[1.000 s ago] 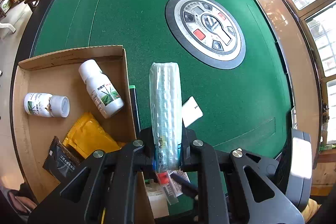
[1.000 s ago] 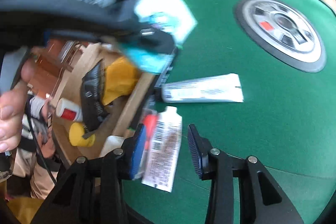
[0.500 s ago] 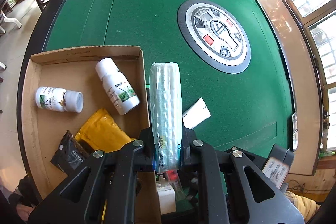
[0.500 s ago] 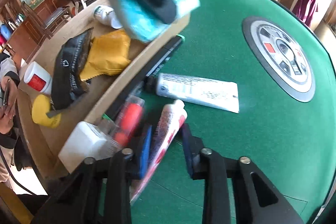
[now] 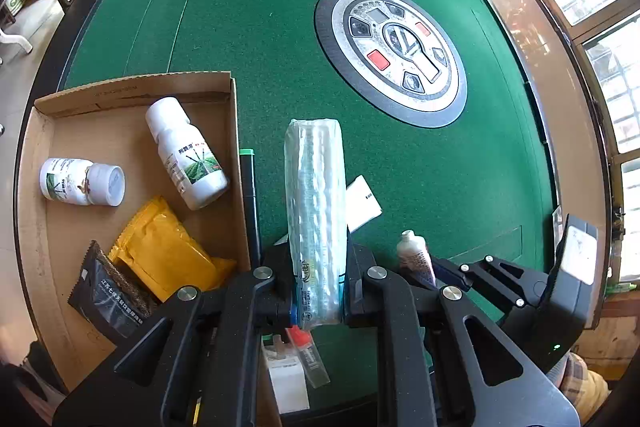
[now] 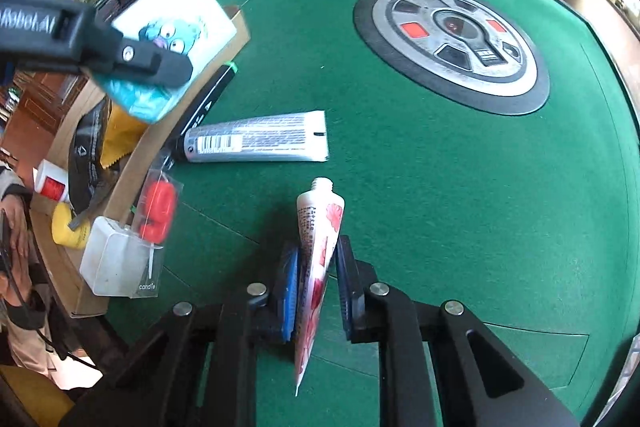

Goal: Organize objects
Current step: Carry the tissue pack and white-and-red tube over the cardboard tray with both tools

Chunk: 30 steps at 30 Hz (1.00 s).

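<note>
Left wrist view: cardboard box already holds two white bottles, yellow pouch, black sachet. Left gripper is clamped on a clear tissue pack. Right gripper pinches a floral tube. Silver tube, marker and candle pack are left on the felt.

Two fisheye views are taken from close above a green felt table, each angled steeply down along black gripper fingers. Shared by both are a round silver control panel and a brown cardboard box.
</note>
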Available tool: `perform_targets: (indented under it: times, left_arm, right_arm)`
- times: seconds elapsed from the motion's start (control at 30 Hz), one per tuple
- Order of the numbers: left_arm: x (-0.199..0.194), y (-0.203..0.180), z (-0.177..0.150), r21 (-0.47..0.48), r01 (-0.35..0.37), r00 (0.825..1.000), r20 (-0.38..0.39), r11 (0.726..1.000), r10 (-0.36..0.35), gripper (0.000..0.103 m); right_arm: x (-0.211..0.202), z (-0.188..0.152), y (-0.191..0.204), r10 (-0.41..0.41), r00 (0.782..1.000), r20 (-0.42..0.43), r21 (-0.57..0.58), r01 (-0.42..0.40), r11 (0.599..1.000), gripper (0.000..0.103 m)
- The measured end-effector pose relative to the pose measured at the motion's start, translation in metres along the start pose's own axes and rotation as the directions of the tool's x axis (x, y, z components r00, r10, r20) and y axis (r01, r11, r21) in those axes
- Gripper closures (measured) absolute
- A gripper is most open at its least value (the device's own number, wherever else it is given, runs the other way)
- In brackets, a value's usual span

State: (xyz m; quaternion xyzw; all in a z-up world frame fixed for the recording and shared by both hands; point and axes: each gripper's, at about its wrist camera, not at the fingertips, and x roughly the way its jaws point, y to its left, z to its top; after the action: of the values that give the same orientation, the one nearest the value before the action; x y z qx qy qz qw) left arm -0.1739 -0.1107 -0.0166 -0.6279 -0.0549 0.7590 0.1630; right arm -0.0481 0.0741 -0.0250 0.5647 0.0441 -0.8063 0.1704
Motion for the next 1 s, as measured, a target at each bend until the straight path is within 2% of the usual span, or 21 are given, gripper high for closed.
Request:
perform_targets:
  times: [0.23, 0.6, 0.83, 1.0]
  left_arm:
    - [0.004, -0.005, -0.003, -0.001, -0.004, 1.0, -0.007, 1.0, 0.004, 0.09]
    - [0.002, -0.014, -0.002, 0.042, -0.032, 0.999, -0.015, 0.999, 0.033, 0.09]
    - [-0.001, -0.004, -0.004, 0.063, -0.077, 0.997, -0.007, 0.995, 0.078, 0.09]
    - [-0.013, 0.011, -0.002, 0.046, -0.108, 0.994, 0.017, 0.993, 0.108, 0.09]
  right_arm:
    - [-0.014, -0.003, 0.0, 0.012, 1.0, 0.027, 0.004, -0.013, 1.0, 0.087]
    - [-0.008, 0.019, -0.002, 0.034, 0.998, 0.054, 0.011, -0.034, 0.999, 0.087]
    - [-0.009, 0.029, 0.01, 0.058, 0.995, 0.079, 0.023, -0.06, 0.998, 0.087]
    - [-0.012, 0.043, 0.026, 0.086, 0.992, 0.097, 0.001, -0.087, 0.996, 0.087]
